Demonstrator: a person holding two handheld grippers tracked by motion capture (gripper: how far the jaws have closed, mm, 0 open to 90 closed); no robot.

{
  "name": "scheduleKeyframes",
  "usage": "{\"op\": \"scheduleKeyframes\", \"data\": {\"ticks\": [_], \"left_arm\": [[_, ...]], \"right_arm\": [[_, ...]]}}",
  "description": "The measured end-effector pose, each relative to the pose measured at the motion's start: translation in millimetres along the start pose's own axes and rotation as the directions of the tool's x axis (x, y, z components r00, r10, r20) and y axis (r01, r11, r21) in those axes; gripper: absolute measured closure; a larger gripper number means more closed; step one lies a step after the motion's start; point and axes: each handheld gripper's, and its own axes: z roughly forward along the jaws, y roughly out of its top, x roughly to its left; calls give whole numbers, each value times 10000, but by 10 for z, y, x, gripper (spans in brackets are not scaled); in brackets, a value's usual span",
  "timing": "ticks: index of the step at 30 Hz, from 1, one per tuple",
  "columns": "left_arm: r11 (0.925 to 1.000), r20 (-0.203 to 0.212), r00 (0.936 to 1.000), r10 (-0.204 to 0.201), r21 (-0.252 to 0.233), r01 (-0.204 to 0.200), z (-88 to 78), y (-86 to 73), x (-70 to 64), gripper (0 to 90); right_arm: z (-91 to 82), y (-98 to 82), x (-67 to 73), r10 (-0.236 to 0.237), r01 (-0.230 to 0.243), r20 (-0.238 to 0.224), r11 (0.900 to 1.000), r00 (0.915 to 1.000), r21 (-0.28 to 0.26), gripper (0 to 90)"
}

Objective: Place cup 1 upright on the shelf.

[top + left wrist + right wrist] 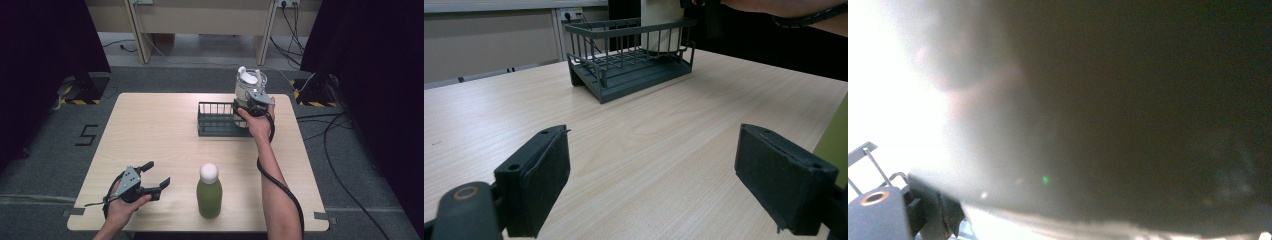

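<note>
A white jar [250, 82] with a clear lid stands in the right end of a dark wire rack [215, 125] at the table's far side. My right gripper [247, 107] is against the jar's near side and shut on it. In the right gripper view the jar [1073, 125] looms very close and blurred, with one black finger [928, 200] at its left. My left gripper [159, 172] rests open near the front left of the table, nothing between its pads [541, 180]. A green bottle [209, 192] with a white cap stands upright to its right.
The light wooden table [150, 130] lies bare between the rack [624, 75] and my left gripper. The green bottle's side [836, 135] sits close by the left gripper's right pad. Black cables run over the floor at the right, and dark curtains flank the table.
</note>
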Motion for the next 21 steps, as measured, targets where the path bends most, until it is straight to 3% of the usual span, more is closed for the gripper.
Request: {"op": "scheduleKeyframes", "data": {"ticks": [11,21], "left_arm": [[10000,1,10000,-2,-11,2,-4,1,-4,138],[10000,14,10000,40,18,-40,3,0,-5,138]], "right_arm": [[-6,-31,19,-1,1,49,9999,10000,-135,93],[-25,-50,15,-152,152,10,9997,9999,-187,31]]}}
